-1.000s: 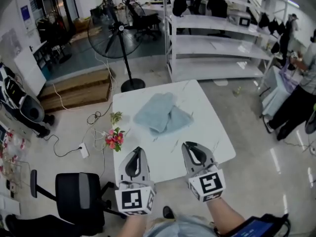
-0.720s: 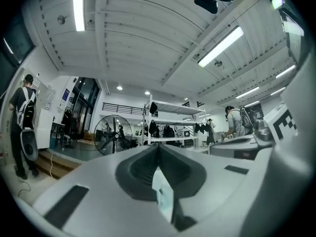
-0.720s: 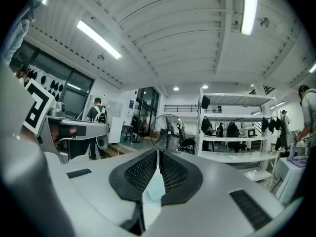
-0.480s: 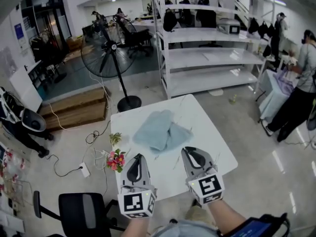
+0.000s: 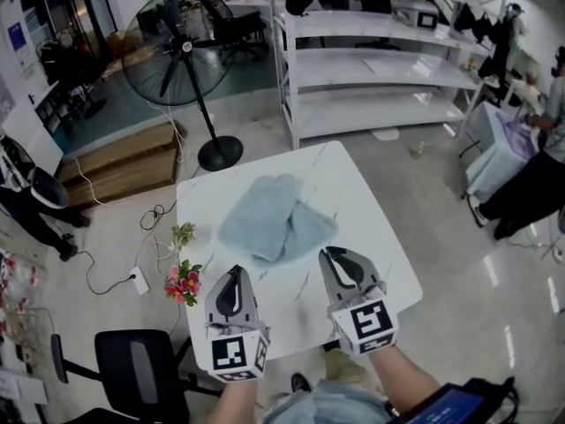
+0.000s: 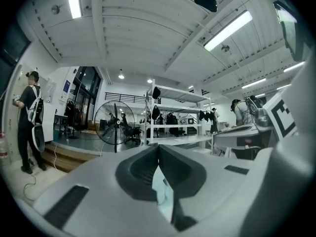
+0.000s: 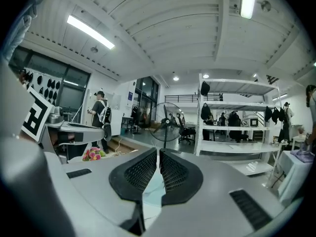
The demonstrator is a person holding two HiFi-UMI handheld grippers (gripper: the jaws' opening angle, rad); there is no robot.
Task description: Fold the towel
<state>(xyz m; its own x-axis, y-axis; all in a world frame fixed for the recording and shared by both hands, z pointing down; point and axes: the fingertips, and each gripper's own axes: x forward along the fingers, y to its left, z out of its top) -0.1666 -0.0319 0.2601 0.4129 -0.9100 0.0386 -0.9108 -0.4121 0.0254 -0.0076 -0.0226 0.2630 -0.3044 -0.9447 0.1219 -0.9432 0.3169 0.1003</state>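
- Black office chair [image 5: 132,362] on the floor, off the near-left corner of the white table [image 5: 375,237].
- Pink and red flowers [image 5: 183,283] just off the table's left edge; can't tell what they stand in.
- Black pedestal fan [image 5: 173,47] on the floor beyond the table's far-left corner, well apart from it.
- My left tongs [image 5: 236,272] are over the table's near edge, left half, pointing toward its far side. In the left gripper view the left tongs [image 6: 158,147] have their jaws together with tips meeting and nothing clamped. Only a strip of pale blue cloth shows past them.
- Light blue towel [image 5: 274,219] lies rumpled on the table's middle, toward the far-left side. It is bunched into two overlapping lobes, not flat and not neatly folded. Neither pair of tongs touches it.
- My right tongs [image 5: 331,253] are over the table's near edge, right half, level with the left pair and pointing the same way, just short of the towel's near-right lobe. In the right gripper view the right tongs [image 7: 158,152] have jaws together, only a hairline slit between the pads, empty.
- White shelf rack [image 5: 371,69] beyond the table's far side.
- A person [image 5: 530,193] stands right of the table, well apart.
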